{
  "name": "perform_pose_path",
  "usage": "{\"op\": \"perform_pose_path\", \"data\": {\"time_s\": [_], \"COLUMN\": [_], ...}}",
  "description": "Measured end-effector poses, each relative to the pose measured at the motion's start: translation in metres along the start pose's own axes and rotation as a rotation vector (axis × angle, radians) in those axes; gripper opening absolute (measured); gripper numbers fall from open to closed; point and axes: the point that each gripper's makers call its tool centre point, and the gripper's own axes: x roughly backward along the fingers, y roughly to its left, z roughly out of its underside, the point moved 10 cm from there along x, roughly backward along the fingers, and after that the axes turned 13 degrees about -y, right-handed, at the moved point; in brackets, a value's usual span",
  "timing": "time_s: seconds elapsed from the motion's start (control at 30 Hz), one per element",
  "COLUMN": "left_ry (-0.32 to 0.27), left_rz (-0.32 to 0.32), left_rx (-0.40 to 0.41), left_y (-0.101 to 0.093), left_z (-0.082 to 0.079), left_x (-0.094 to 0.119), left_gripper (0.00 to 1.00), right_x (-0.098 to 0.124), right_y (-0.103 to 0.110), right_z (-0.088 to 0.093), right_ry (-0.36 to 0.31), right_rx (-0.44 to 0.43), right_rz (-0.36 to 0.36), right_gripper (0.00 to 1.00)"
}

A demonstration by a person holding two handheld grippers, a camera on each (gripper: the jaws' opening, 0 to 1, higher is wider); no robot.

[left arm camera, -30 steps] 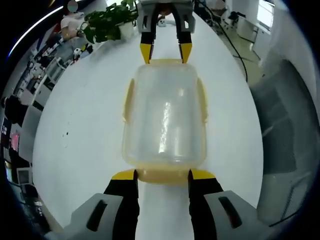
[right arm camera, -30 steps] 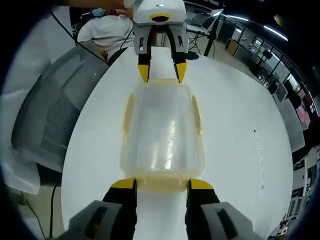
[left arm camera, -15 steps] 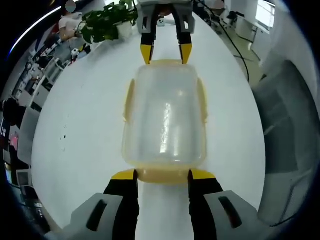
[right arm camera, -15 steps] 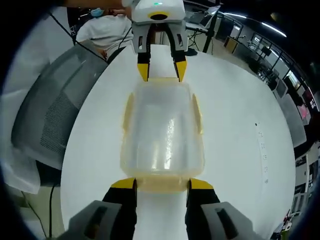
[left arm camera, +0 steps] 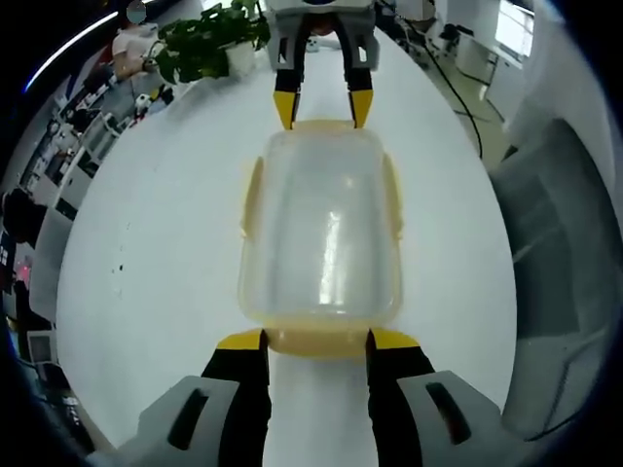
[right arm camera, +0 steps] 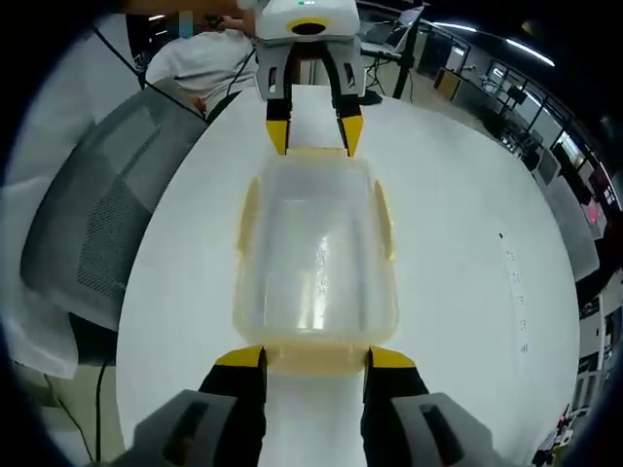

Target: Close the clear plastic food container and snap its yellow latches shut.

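Presently, the clear rectangular plastic food container with yellow latches is seen lying on the white table, lid on, between two opposed grippers. The left gripper is spread across the near end latch; the right gripper is spread likewise at the opposite end. Whether the latches are snapped cannot be told. Uneven pressing is judged liable to skid the container or leave the side latches unseated.
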Motion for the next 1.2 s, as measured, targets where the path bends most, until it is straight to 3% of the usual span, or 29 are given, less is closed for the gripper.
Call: {"op": "perform_pose_path", "data": {"time_s": [0.73, 0.83, 0.87, 0.9, 0.97, 1.03, 1.07, 1.13, 1.2], "left_ry": [-0.027, -0.019, -0.005, 0.010, 0.008, -0.031, -0.039, -0.038, -0.075], "left_rz": [0.025, 0.029, 0.037, 0.036, 0.012, -0.019, -0.021, -0.026, -0.033], "left_rx": [0.034, 0.039, 0.030, 0.033, 0.029, 0.084, 0.093, 0.103, 0.154], "left_y": [-0.001, -0.001, -0.002, -0.002, -0.002, -0.003, -0.003, -0.005, -0.008], "left_z": [0.007, 0.008, 0.010, 0.012, 0.015, 0.017, 0.019, 0.022, 0.021], "left_x": [0.001, 0.000, -0.001, -0.001, -0.001, 0.000, 0.002, 0.004, 0.004], "left_gripper": [0.36, 0.37, 0.37, 0.39, 0.52, 0.59, 0.57, 0.53, 0.55], "right_x": [-0.005, -0.005, -0.003, -0.002, 0.000, 0.004, 0.007, 0.009, 0.011], "right_y": [-0.003, -0.004, -0.003, -0.005, -0.004, -0.004, -0.006, -0.004, -0.003], "right_z": [0.001, 0.003, 0.005, 0.005, 0.006, 0.009, 0.011, 0.012, 0.012], "right_ry": [-0.014, -0.025, -0.026, -0.039, -0.067, -0.060, -0.057, -0.082, -0.093], "right_rx": [-0.009, -0.050, -0.086, -0.069, -0.087, -0.076, -0.058, -0.109, -0.098], "right_rz": [-0.033, -0.026, -0.024, -0.021, -0.014, -0.006, 0.012, 0.016, 0.019], "right_gripper": [0.36, 0.37, 0.39, 0.47, 0.60, 0.61, 0.61, 0.62, 0.62]}}
